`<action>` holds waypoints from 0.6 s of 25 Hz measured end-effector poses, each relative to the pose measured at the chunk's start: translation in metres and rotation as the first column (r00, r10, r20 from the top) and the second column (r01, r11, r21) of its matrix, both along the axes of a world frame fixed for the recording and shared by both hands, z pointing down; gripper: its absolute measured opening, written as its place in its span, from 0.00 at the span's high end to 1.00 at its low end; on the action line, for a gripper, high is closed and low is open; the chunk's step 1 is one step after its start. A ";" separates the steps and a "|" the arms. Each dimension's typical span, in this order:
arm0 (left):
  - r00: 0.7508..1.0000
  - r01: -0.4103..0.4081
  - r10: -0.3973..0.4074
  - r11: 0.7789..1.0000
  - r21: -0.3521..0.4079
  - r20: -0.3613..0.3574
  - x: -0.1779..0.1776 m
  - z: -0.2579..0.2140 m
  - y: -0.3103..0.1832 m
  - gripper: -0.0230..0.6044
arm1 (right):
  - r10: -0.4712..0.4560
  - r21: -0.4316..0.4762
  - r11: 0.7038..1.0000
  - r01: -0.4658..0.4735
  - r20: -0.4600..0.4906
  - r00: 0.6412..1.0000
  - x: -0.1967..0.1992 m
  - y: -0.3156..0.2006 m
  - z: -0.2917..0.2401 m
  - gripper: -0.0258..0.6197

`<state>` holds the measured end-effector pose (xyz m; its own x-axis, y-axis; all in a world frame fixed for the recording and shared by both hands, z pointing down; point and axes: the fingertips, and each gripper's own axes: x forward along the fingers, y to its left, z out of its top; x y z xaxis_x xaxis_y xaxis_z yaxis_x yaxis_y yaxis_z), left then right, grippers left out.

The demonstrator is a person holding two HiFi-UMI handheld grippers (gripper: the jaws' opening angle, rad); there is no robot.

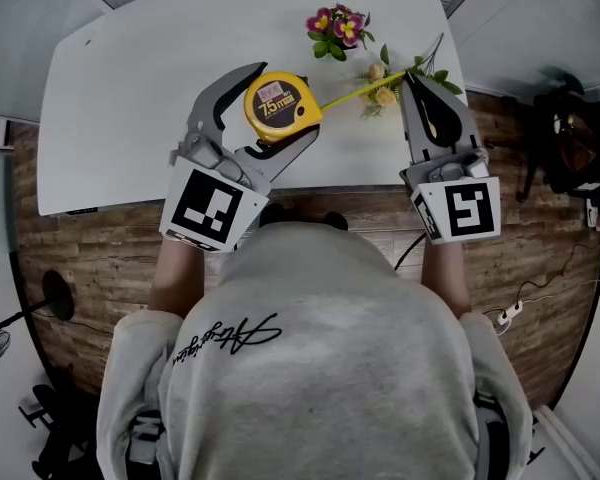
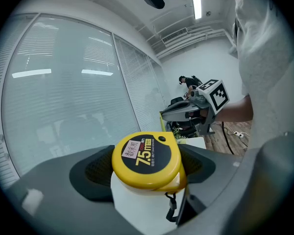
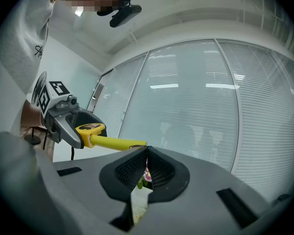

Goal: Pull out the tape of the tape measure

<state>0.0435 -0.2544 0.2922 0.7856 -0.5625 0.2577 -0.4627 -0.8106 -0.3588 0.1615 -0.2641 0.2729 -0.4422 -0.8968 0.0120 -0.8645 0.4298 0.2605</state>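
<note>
Right gripper (image 1: 413, 73) seemingly pinches one tape measure's (image 1: 277, 106) tape (image 1: 355, 93).

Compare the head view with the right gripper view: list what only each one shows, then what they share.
Only the head view: the marker cube on the right gripper, and the 7.5 m print readable on the case. Only the right gripper view: the glass wall with blinds and a ceiling light. Both: the left gripper shut on the yellow tape measure, with its tape stretched across and pinched in the right gripper's closed jaws.
</note>
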 end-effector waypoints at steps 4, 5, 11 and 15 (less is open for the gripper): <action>1.000 -0.005 0.005 1.000 0.002 -0.004 -0.009 0.000 0.000 0.35 | 0.015 0.003 1.000 -0.015 -0.004 1.000 -0.003 -0.002 -0.001 0.95; 1.000 -0.006 0.006 1.000 -0.001 -0.004 -0.011 0.001 0.000 0.35 | 0.018 0.003 1.000 -0.018 -0.007 1.000 -0.004 -0.002 -0.002 0.95; 1.000 -0.012 0.012 0.999 -0.029 -0.007 -0.023 0.008 0.001 0.35 | 0.032 0.000 0.999 -0.032 -0.016 0.999 -0.008 -0.003 0.000 0.95; 1.000 -0.006 0.006 0.999 -0.033 -0.004 -0.032 0.010 0.002 0.35 | 0.046 -0.005 0.999 -0.046 -0.017 0.999 -0.009 -0.005 0.001 0.95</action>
<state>0.0118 -0.2527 0.3018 0.7901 -0.5488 0.2729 -0.4588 -0.8248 -0.3305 0.1525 -0.2691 0.2737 -0.4001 -0.9162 0.0239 -0.8789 0.3909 0.2733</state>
